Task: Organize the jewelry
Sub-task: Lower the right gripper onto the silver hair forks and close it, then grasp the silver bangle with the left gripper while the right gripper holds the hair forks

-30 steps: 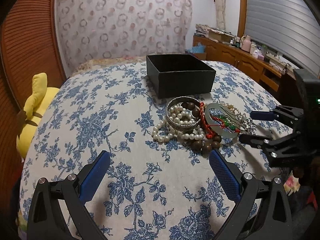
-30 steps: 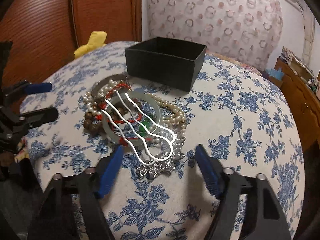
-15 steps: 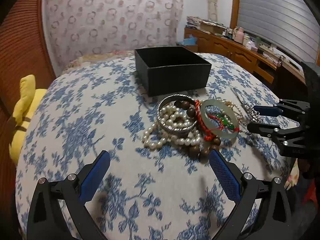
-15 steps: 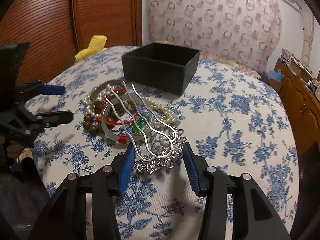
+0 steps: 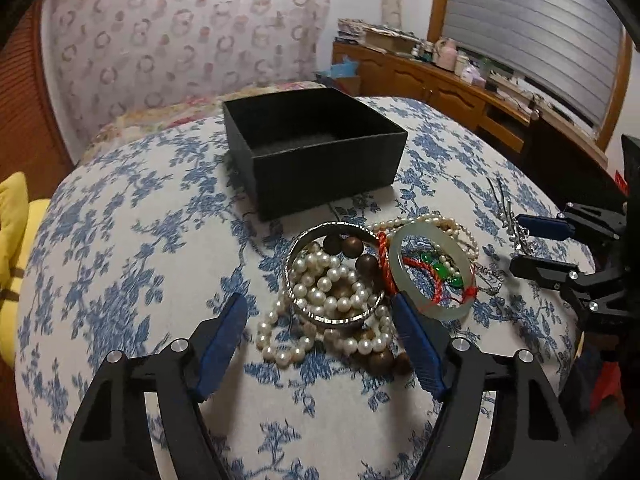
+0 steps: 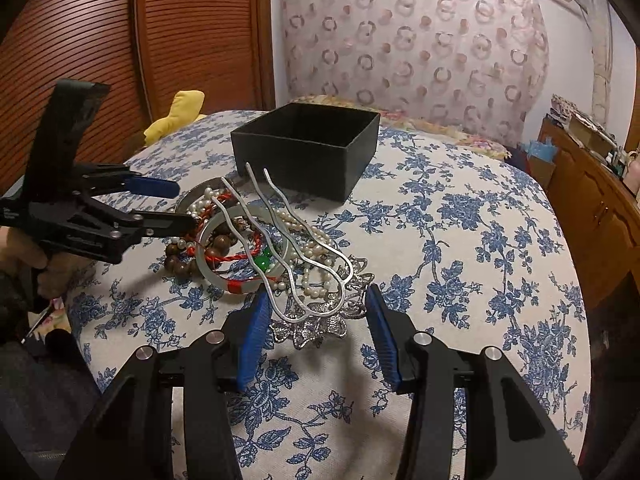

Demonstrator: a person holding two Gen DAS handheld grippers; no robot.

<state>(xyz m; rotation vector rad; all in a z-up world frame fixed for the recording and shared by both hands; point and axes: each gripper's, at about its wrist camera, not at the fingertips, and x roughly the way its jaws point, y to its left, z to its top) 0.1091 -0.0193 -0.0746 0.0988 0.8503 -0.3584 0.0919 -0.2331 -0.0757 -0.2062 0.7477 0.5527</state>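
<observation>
Hard to read: bottom of black box [image 5: 316,152] only partly visible in left view; right view shows just its outer walls and dark opening [image 6: 308,148]. Brown wooden beads [image 5: 352,248] partly buried under pearls and bangle; strands tangle, can't separate which is which. Filigree head of silver hairpin [image 6: 316,320] sits between right claw pads; contact not clear.

Left claw [image 5: 320,344]: wide open, nothing held, blue pads either side of silver bangle [image 5: 332,276] and pearl strand [image 5: 320,292], low over pile. Right claw [image 6: 316,336]: partly open, straddling hairpin's ornate end, prongs pointing toward box; grip can't be confirmed.

View differences: left view shows box interior, pearls inside bangle, jade bangle [image 5: 432,268] with red cord and green beads; hairpin there is only thin prongs [image 5: 500,200] by right claw [image 5: 532,244]. Right view shows full hairpin lying over jade bangle [image 6: 240,256], plus left claw [image 6: 168,204] from the side, held in a hand at left edge.

Jewelry pile sits just in front of box, close but not inside it.

Surface: blue floral cloth [image 6: 460,240] on rounded surface. Room: ring-patterned curtain [image 6: 400,40], wood slatted door [image 6: 80,40], yellow plush [image 6: 180,112], wooden cabinet [image 5: 440,84] with clutter, window shutter [image 5: 540,28].
</observation>
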